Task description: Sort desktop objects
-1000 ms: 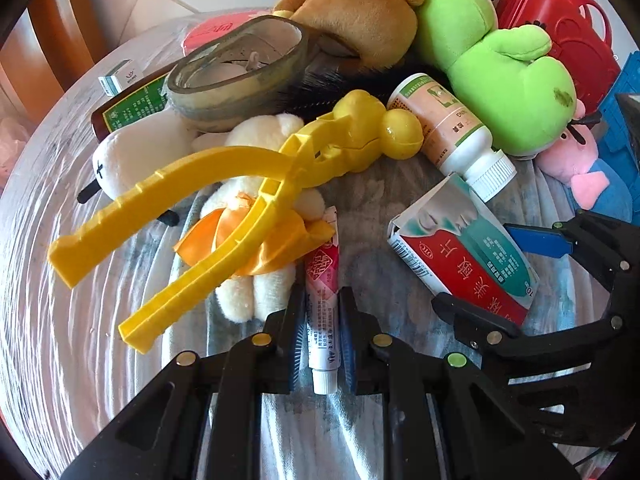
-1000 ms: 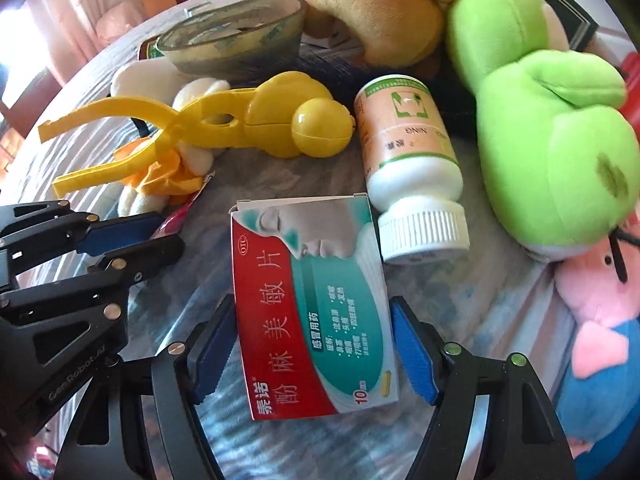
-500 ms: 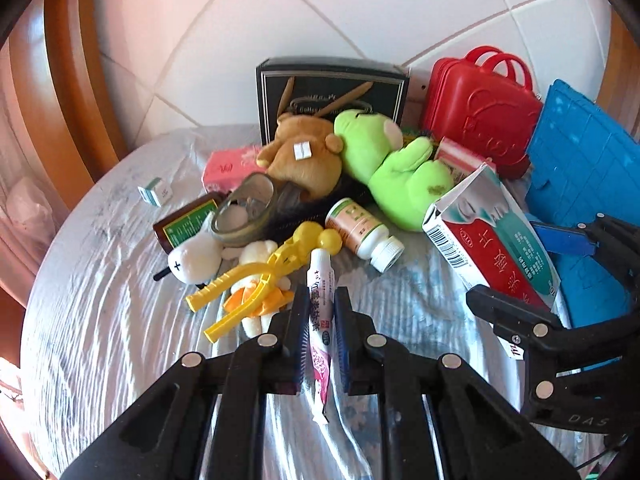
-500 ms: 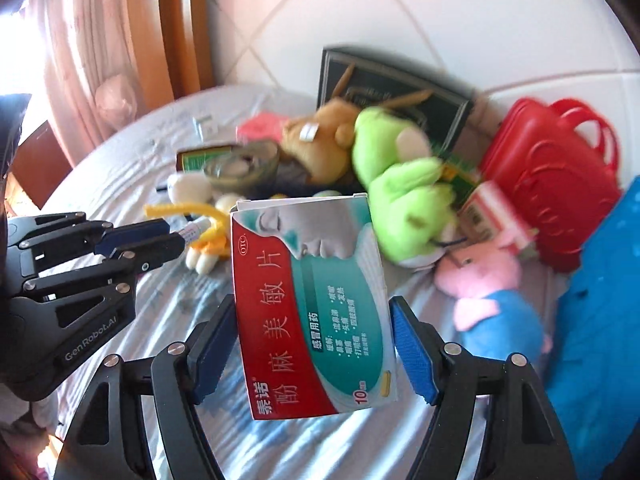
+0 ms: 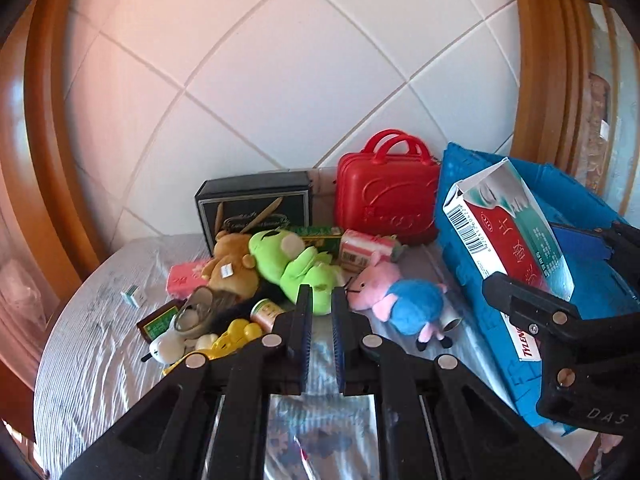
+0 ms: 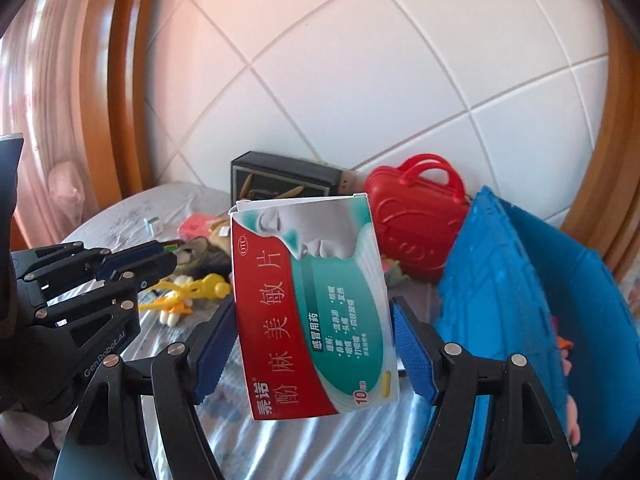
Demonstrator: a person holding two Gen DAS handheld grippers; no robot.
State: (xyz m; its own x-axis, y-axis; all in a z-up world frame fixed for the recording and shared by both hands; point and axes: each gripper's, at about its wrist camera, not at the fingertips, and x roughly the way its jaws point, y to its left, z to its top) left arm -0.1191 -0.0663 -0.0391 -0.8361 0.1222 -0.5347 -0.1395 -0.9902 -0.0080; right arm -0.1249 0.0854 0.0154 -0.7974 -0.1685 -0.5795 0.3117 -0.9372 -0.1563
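The right claw point(image 6: 314, 344) grasps the medicine carton point(image 6: 312, 304) by its two long side edges, holding it upright in the air above the counter point(image 5: 100, 352), just beside the blue bin point(image 6: 532, 304). The carton looks light and thin-walled, probably stiff along its folded edges but easy to dent across its broad printed faces, so the edge grip seems the right one; its glossy card may slip if the squeeze is slack. Its top flap looks slightly lifted. The left claw point(image 5: 320, 316) is clenched nearly tight; a tube may hang below it, but I cannot tell.
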